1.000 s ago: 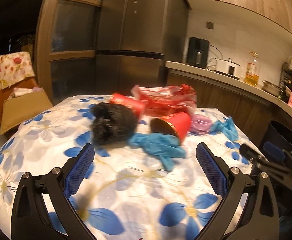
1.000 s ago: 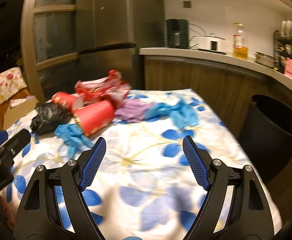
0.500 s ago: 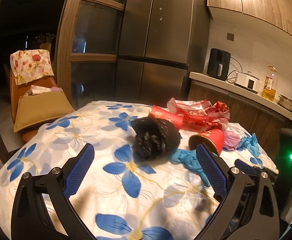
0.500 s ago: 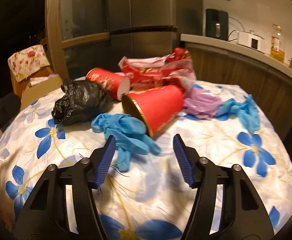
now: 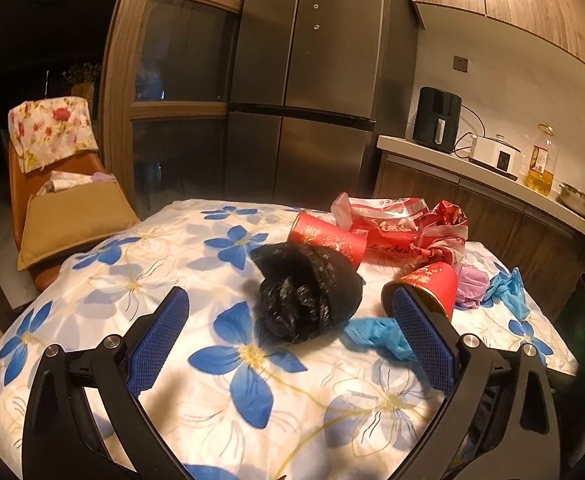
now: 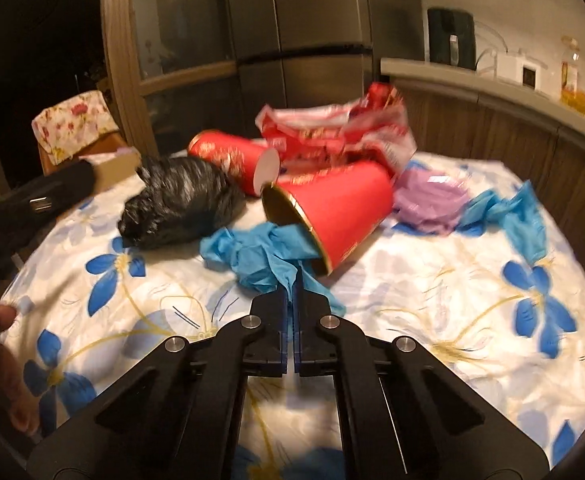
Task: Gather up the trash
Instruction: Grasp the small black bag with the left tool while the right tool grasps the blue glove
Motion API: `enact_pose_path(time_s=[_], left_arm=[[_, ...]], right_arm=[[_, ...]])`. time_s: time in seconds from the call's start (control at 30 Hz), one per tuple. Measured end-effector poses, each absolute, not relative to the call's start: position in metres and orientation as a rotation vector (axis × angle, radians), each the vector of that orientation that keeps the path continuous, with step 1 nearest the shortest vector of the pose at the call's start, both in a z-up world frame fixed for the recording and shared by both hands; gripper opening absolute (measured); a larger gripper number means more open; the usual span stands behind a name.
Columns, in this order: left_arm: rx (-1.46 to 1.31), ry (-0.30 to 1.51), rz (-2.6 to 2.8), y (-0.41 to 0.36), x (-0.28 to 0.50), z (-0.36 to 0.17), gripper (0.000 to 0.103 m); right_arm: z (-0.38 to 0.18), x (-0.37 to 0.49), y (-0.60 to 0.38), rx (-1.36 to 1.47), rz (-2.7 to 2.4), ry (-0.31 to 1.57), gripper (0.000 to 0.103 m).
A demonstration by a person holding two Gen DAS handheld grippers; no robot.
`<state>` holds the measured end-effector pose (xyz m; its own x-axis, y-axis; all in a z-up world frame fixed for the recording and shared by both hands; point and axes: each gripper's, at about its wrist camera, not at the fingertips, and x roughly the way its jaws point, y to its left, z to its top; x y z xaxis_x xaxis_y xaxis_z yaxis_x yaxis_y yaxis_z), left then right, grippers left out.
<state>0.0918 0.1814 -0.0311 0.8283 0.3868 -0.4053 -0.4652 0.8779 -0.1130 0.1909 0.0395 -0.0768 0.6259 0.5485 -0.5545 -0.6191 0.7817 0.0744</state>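
Between the tips of the right gripper (image 6: 292,280), a fold of the near blue glove (image 6: 260,254) is pinched, the jaws being pressed together on it (only a thin slit is left between the pads); the rest of that glove is spread on the flowered tabletop (image 6: 432,320) just ahead of the jaws; directly beyond it a red paper cup (image 6: 332,212) is seen lying on its side, mouth toward the jaws and touching the glove; ahead and to the left of the jaws a crumpled black bag (image 6: 180,206) is found, with a second red cup (image 6: 232,166) behind it; a red wrapper (image 6: 332,128) is heaped farthest ahead; a purple wad (image 6: 428,200) and another blue glove (image 6: 508,216) are set off to the right. The left gripper (image 5: 292,316) is held wide open above the tabletop (image 5: 164,248); the black bag (image 5: 308,296) is framed just ahead between its jaws, untouched; the pinched glove (image 5: 376,332) is seen beside the right pad.
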Motion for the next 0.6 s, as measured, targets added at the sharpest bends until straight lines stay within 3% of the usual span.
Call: enact_pose_path(time_s=[0.4, 0.5, 0.57, 0.6], left_arm=[[-0.251, 0.482, 0.461, 0.192, 0.151, -0.048, 0.097], [-0.277, 0.535, 0.462, 0.198, 0.162, -0.057, 0.083], [-0.289, 0.575, 0.464, 0.201, 0.167, -0.063, 0.058], [-0.291, 0.583, 0.464, 0.201, 0.168, -0.065, 0.054]], right_arm=[[-0.047, 0.18, -0.028, -0.035, 0.578, 0.5, 0.001], [-0.045, 0.18, -0.035, -0.026, 0.569, 0.495, 0.001], [-0.045, 0.179, -0.037, -0.027, 0.566, 0.494, 0.001], [-0.045, 0.178, -0.038, -0.026, 0.565, 0.494, 0.001]])
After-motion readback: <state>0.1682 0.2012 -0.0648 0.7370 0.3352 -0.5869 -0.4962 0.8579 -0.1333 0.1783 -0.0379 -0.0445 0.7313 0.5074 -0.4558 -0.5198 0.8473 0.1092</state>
